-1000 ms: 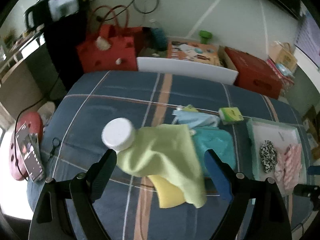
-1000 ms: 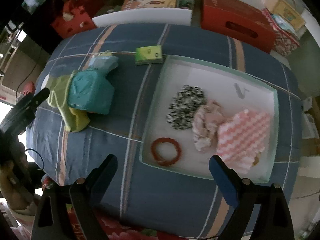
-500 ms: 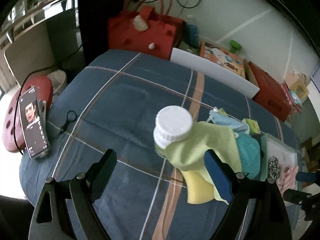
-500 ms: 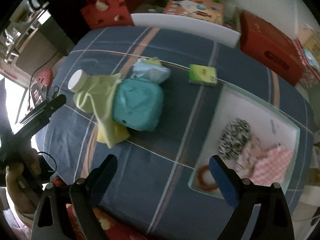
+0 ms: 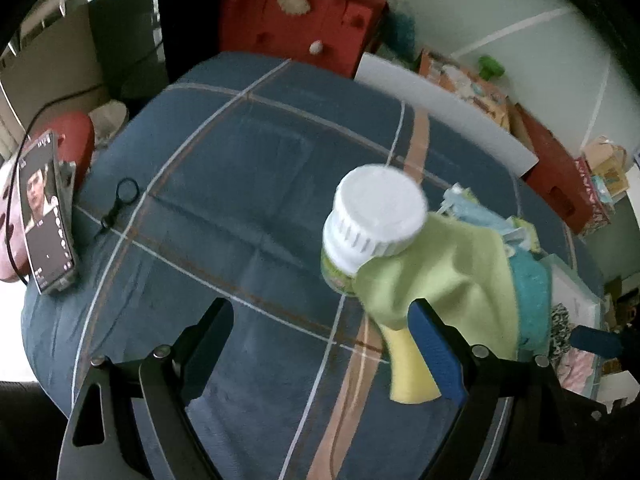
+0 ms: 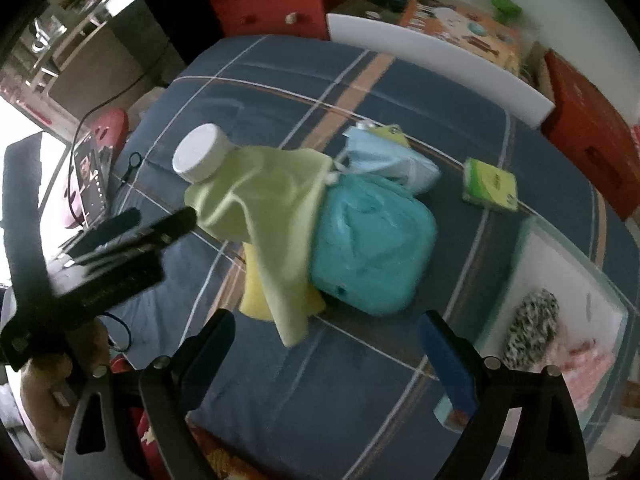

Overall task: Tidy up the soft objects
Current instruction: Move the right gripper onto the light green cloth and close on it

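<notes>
A light green cloth (image 6: pixel 264 208) drapes over a white-capped jar (image 6: pixel 202 156), a yellow sponge (image 6: pixel 256 292) and a teal pouch (image 6: pixel 372 248) on the blue plaid table. A pale blue cloth (image 6: pixel 388 160) lies behind the pouch. A white tray (image 6: pixel 532 252) at the right holds a speckled scrunchie (image 6: pixel 530 326) and pink items. My left gripper (image 5: pixel 320 316) is open, low over the table, close in front of the jar (image 5: pixel 372 216) and cloth (image 5: pixel 444 276). My right gripper (image 6: pixel 324 332) is open, above the table in front of the cloth pile.
A green packet (image 6: pixel 490 186) lies right of the pale blue cloth. A phone (image 5: pixel 46 216) and a black ring clip (image 5: pixel 120 200) sit at the table's left edge. Red bags and boxes (image 5: pixel 300 20) stand behind the table. A white board (image 6: pixel 436 64) runs along the far edge.
My left gripper has swung left and closer, so the jar looms larger. My right gripper has moved left from the tray toward the cloth pile.
</notes>
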Tool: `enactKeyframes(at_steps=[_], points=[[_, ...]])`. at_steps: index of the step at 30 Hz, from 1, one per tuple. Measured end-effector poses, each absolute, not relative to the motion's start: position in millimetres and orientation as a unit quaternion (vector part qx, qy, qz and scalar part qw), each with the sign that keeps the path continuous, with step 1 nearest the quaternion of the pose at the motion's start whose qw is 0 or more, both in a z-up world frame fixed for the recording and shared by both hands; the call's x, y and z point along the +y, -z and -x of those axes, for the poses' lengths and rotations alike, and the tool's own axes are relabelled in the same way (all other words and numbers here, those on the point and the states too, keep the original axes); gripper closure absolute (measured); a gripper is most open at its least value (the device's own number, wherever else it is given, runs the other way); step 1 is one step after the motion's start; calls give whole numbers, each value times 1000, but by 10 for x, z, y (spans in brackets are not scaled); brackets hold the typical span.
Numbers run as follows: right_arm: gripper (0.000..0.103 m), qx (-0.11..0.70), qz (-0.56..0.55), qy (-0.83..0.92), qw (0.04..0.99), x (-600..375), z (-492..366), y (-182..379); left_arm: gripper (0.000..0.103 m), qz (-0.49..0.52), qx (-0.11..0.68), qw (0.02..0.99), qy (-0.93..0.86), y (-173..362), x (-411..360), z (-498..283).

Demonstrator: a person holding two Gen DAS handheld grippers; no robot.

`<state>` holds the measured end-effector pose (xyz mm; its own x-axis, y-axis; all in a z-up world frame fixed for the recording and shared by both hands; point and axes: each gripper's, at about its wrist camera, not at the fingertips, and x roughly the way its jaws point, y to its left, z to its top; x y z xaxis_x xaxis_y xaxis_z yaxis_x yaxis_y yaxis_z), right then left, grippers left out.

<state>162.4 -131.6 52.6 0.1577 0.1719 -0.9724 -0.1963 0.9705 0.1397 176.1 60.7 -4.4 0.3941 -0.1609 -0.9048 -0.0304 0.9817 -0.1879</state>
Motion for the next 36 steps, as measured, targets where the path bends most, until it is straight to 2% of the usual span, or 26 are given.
enactKeyframes(at_steps=[14, 25, 32, 36], points=[[10, 617, 86, -169, 764, -832, -1805, -420, 14, 105, 557, 824, 0, 132, 888, -1800], [31, 603, 118, -170, 770, -692, -1905, -381, 14, 116, 556, 823, -17, 146, 988, -1834], [38, 604, 128, -179, 766, -580, -1925, -345, 14, 113, 555, 824, -13, 134, 983, -1836], [53, 609, 140, -180, 760, -515, -1930, -265, 14, 113, 556, 824, -17, 138, 988, -1844]])
